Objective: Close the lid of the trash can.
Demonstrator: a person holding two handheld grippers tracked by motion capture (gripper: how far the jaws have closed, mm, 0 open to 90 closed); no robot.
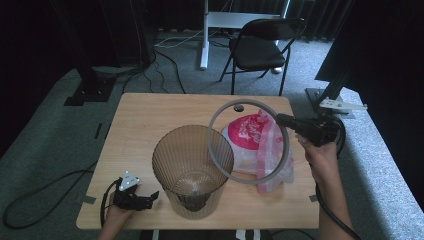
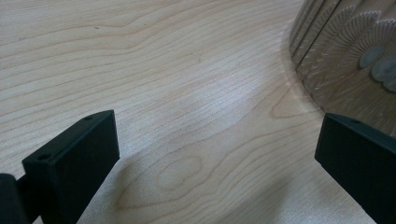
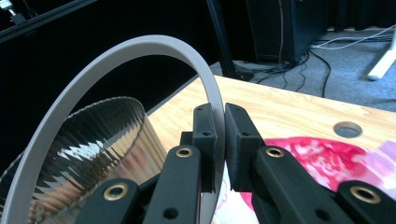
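The ring was plain grey, held over a smoky brown, see-through bin with fine vertical ribbing. Behind the bin, the plastic bag showed magenta-pink with white markings and pale pink film. The table under the bin was light wood with wavy grain.

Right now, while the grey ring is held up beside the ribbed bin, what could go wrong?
1. The right hand-held gripper pinches the grey ring by its thin rim at one spot, so the ring may swing or slip out.
2. The ring overlaps the rim of the ribbed bin in the high view; a bump could tip the light bin, since the left hand-held gripper is open and not steadying it.
3. The pink bag lies under the ring and could snag.
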